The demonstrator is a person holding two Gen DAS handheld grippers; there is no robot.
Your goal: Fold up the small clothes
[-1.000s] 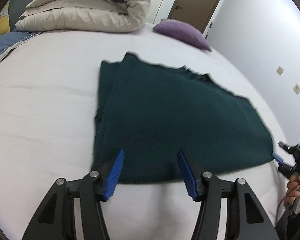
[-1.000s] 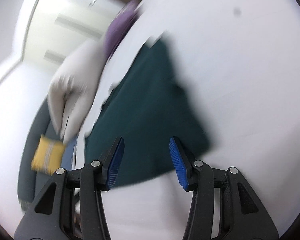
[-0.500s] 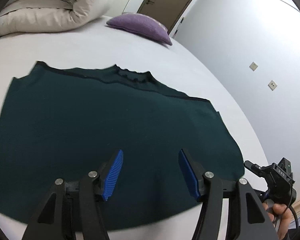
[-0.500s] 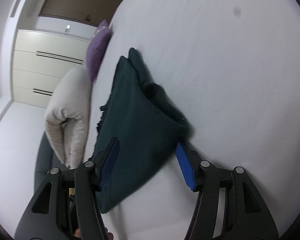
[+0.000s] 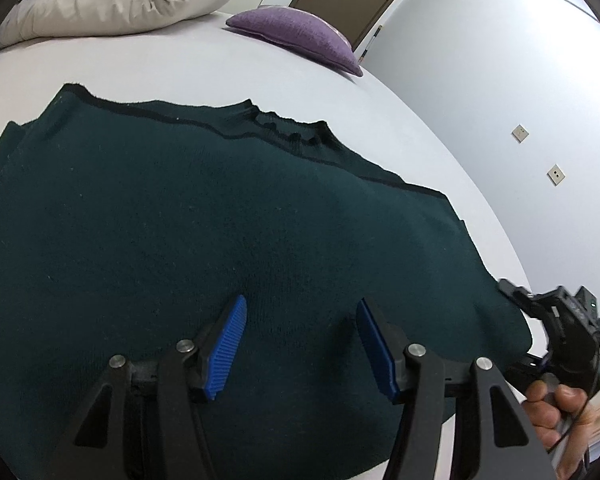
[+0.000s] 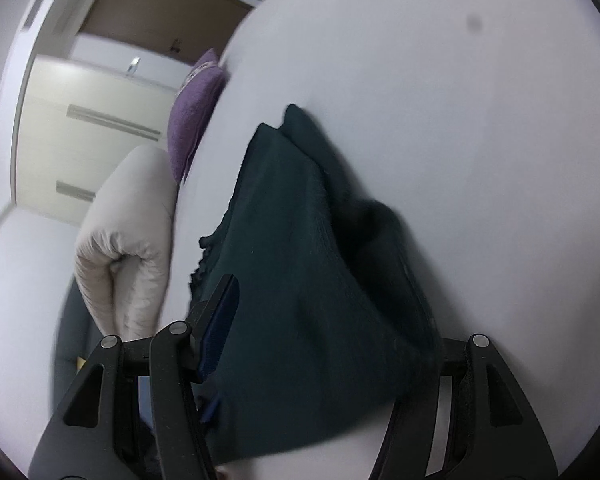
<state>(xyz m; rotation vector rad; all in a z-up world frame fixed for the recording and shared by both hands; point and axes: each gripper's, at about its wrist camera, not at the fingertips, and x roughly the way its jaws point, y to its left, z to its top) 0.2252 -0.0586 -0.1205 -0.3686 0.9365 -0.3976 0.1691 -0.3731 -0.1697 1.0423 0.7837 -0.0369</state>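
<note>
Left gripper (image 5: 300, 344): blue pads spread apart, empty, hovering over the near hem of the dark green sweater (image 5: 204, 232). Sweater lies flat on the white bed (image 5: 148, 68), neckline toward 12 o'clock. Right gripper (image 6: 320, 340): wide apart, sweater's side corner between the fingers, not yet pinched; its far finger is hidden by cloth. Judged step: taking hold for a fold. Next needs both to clamp an edge, then carry it across evenly
</note>
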